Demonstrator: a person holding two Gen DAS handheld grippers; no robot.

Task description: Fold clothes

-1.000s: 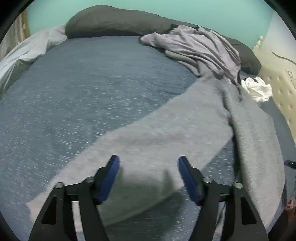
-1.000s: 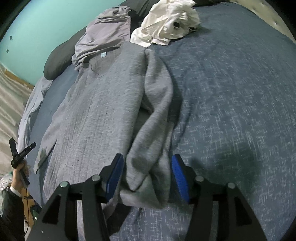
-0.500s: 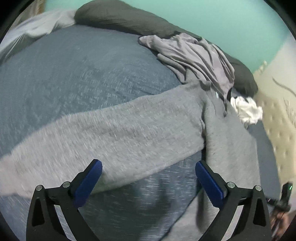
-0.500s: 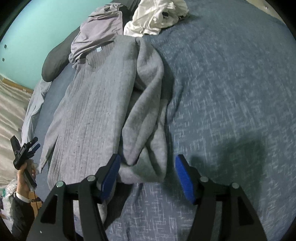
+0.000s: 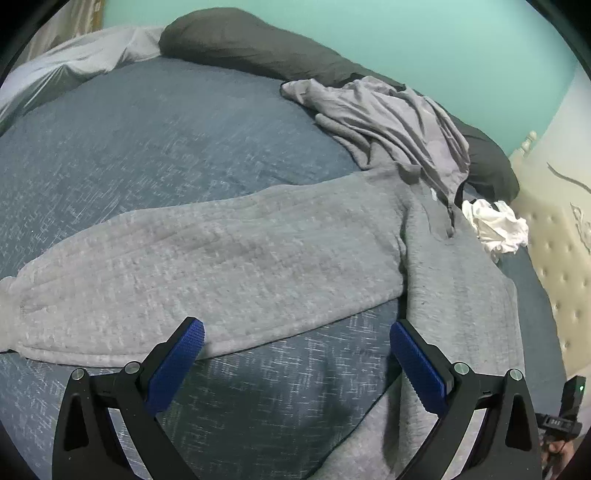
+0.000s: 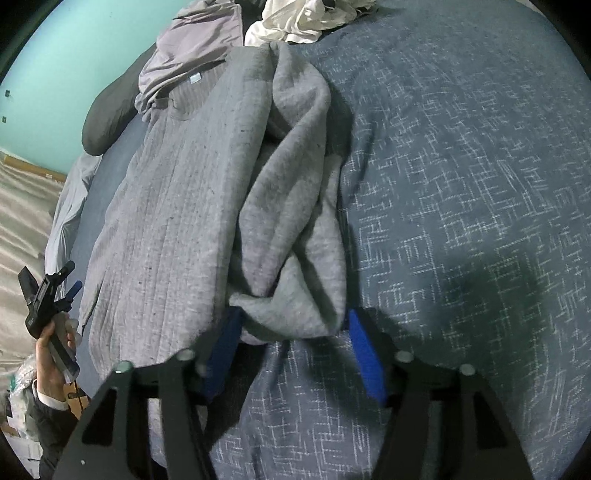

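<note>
Sweater in left wrist view: grey sweater [image 5: 461,295] lies spread on the bed [image 5: 147,155], body running from 5 o'clock up toward 1 o'clock, collar end under a lilac garment [image 5: 388,118].
Sleeve, left wrist view: near sleeve [image 5: 207,269] stretches flat across the bed, long axis from 3 o'clock out to the cuff at 9 o'clock.
Left gripper [image 5: 297,363]: jaws spread to their widest, nothing between them but bare bedcover; the sleeve's lower hem sits just ahead at 12 o'clock, touching the left pad's tip.
Sweater in right wrist view: body lies long from 7 o'clock to 12 o'clock; the other sleeve [image 6: 291,221] is bunched on top along its right edge, same axis.
Right gripper [image 6: 295,350]: jaws closing, cuff end of the bunched sleeve between them; pads look beside the cloth, not yet pinching.
Left hand [image 6: 51,354], right wrist view: off at 8 o'clock by the bed's edge.
Nearer arm: right for the bunched sleeve, left for the flat one, I'd judge.
Far end: white garment [image 6: 306,18] crumpled at 12 o'clock, clear of both.
</note>
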